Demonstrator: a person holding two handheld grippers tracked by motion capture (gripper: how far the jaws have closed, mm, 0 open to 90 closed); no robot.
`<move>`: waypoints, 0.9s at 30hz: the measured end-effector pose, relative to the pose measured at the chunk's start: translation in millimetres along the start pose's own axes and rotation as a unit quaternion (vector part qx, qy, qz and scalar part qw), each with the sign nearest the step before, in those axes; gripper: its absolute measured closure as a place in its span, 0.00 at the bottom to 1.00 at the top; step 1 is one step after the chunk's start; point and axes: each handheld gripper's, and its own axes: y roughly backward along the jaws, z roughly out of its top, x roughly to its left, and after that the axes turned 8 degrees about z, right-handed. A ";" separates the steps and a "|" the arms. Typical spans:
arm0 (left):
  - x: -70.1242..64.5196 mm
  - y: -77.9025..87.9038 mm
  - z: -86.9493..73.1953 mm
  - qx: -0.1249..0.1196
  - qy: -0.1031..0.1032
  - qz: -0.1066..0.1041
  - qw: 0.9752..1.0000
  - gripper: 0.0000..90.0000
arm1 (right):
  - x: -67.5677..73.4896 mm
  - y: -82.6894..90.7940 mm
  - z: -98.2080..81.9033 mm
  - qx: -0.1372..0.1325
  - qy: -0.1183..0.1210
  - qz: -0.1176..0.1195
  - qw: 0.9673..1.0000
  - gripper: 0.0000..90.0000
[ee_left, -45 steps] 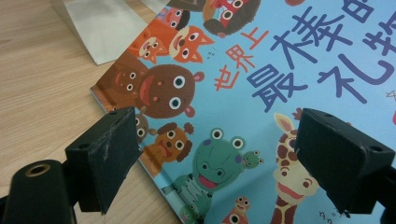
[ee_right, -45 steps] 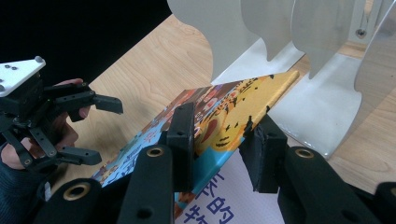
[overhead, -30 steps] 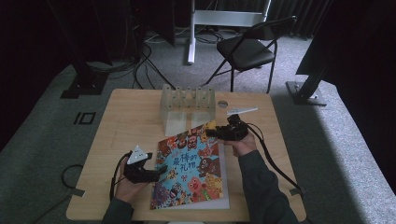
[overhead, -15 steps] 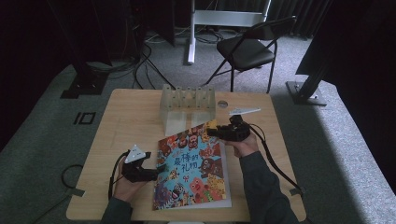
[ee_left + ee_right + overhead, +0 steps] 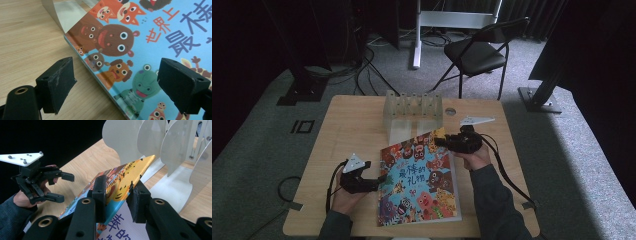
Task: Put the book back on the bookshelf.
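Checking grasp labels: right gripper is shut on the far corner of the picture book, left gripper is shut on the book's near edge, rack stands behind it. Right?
Not quite. The left gripper is open: in the left gripper view its jaws stand wide apart, either side of the picture book edge, not pressing it. The right gripper is indeed shut on the far corner, with the rack behind.

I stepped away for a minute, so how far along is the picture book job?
Done: the right hand-held gripper has shut on the picture book's far corner and tipped it up. In hand: the left hand-held gripper stands open at the book's near edge. Left: the book likely still has to go into the white rack, whose slots look unfilled.
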 end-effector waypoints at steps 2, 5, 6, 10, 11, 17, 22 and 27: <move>0.6 0.4 0.3 -0.001 0.001 -0.001 1.000 0.16 | 1.5 1.6 0.0 -0.003 0.005 0.000 1.000 0.78; 2.1 1.0 0.7 -0.002 0.001 0.000 1.000 0.16 | 4.5 4.3 -0.3 -0.008 0.017 0.002 1.000 0.78; 2.8 1.3 0.9 -0.003 0.002 0.000 1.000 0.16 | 5.5 5.1 -0.4 -0.010 0.020 0.003 1.000 0.78; 5.1 1.9 1.1 -0.007 0.006 -0.003 1.000 0.16 | 7.9 8.5 0.1 -0.011 0.030 0.008 0.999 0.79; 5.5 2.2 1.0 -0.009 0.006 -0.007 1.000 0.16 | 8.4 9.3 0.2 -0.011 0.033 0.009 0.999 0.79; 6.1 2.6 0.9 -0.014 0.003 -0.015 1.000 0.16 | 13.3 14.0 0.0 -0.017 0.050 0.013 0.999 0.79; 7.1 2.6 1.1 -0.016 0.004 -0.018 1.000 0.16 | 16.8 17.7 -0.8 -0.026 0.065 0.018 0.997 0.79; 5.9 2.0 1.3 -0.015 0.000 -0.022 1.000 0.16 | 14.3 22.2 -6.9 -0.042 0.068 0.026 0.996 0.79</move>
